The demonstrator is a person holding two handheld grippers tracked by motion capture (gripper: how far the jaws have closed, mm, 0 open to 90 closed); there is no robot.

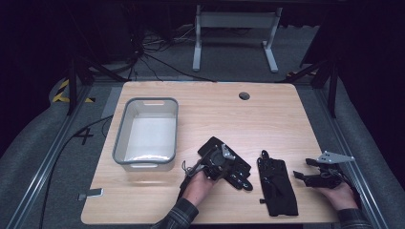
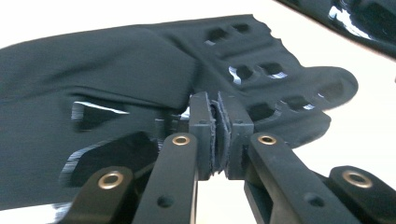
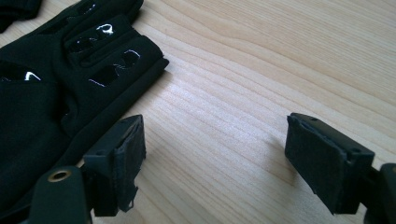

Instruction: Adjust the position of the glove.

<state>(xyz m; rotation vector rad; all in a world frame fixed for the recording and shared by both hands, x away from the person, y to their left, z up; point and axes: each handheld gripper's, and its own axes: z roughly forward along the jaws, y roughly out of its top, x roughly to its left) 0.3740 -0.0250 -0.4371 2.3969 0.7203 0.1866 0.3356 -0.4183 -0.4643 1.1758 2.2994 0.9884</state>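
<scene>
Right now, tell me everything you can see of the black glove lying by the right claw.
The black glove lies flat on the wooden table, between the two hands, lengthwise toward the person. It looks like soft matte fabric with glossy patches and cut-out slots on a folded finger section. The right claw stands open beside its edge without gripping it; one pad sits close against the fabric. A second glove lies just left.

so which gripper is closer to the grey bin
Left. The left gripper sits just right of the grey bin, jaws shut on a black glove. The right gripper is open near the table's right edge, beyond the second glove.
</scene>
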